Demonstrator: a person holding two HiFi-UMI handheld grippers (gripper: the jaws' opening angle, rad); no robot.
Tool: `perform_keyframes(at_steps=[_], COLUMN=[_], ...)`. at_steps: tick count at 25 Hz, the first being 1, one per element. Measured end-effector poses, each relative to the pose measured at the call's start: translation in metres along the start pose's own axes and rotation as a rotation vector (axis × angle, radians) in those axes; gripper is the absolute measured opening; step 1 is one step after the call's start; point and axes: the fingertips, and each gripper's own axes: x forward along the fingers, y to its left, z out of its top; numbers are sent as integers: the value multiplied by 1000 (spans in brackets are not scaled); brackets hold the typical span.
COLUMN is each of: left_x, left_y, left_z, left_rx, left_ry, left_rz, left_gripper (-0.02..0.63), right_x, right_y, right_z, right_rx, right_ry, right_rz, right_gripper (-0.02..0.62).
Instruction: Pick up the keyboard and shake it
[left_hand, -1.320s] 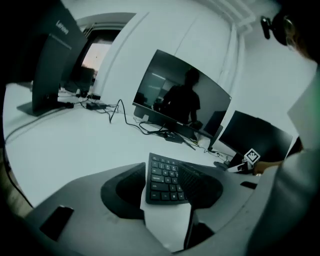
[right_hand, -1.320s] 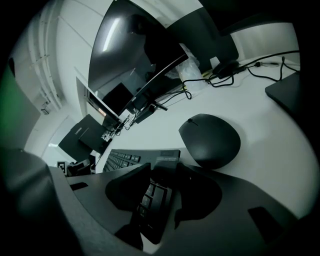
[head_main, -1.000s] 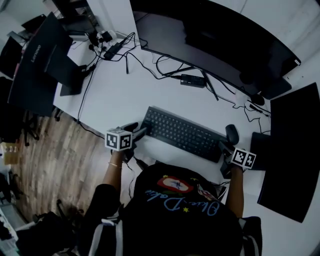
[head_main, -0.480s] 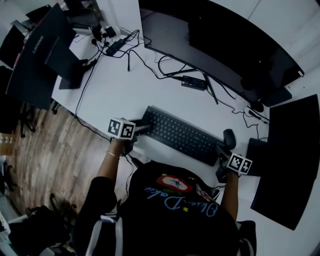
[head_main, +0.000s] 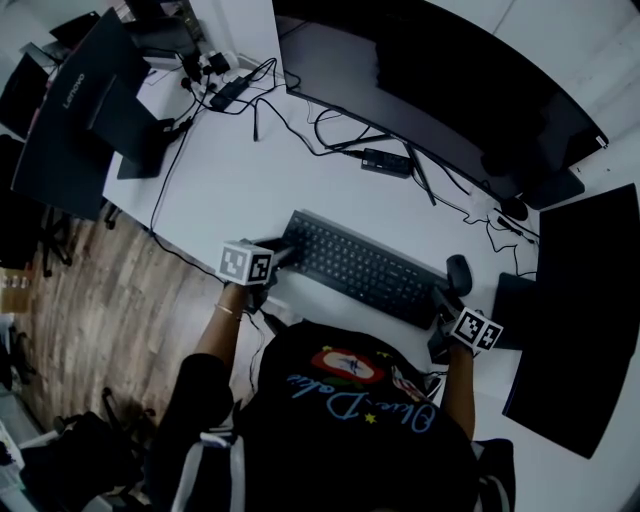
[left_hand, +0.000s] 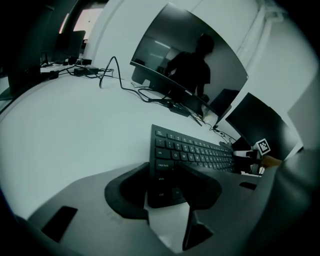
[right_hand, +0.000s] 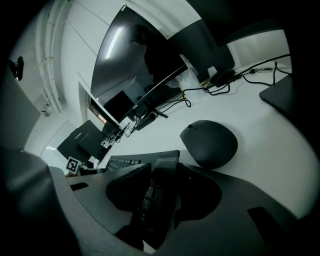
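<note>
The keyboard (head_main: 360, 268) runs upper-left to lower-right; the left claw (head_main: 284, 251), just closing, and the right claw (head_main: 442, 298) clamp its ends.

Dim, cool light; strong fisheye distortion.

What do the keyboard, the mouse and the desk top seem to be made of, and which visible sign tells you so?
The keyboard looks like matt black plastic: moulded keys, printed legends, no shine. The mouse is probably plastic too, smooth satin black: one rounded shell with a soft highlight. The desk top is smooth white, perhaps laminate: even colour, no grain; uncertain.
</note>
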Motion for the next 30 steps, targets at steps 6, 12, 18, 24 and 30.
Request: perform_keyframes(at_steps=[6, 12, 18, 24, 30], left_x=[-6, -17, -27, -41, -54], left_y=[-2, -5, -7, -14, -23], left_z=[0, 12, 31, 54, 69], left_rx=[31, 58, 98, 148, 188], left_ry=[-45, -132, -220, -318, -419], left_rz=[9, 5, 8, 3, 18], left_gripper=[163, 163, 163, 163, 163], right_x=[-3, -10, -18, -28, -44], right_y=[4, 17, 31, 51, 70], right_z=[-1, 14, 31, 56, 79], right_rx=[-11, -65, -116, -213, -304], right_ry=[-25, -107, -188, -299, -411], right_rz=[-1, 20, 42, 101, 142], right_gripper=[152, 152, 150, 150, 147])
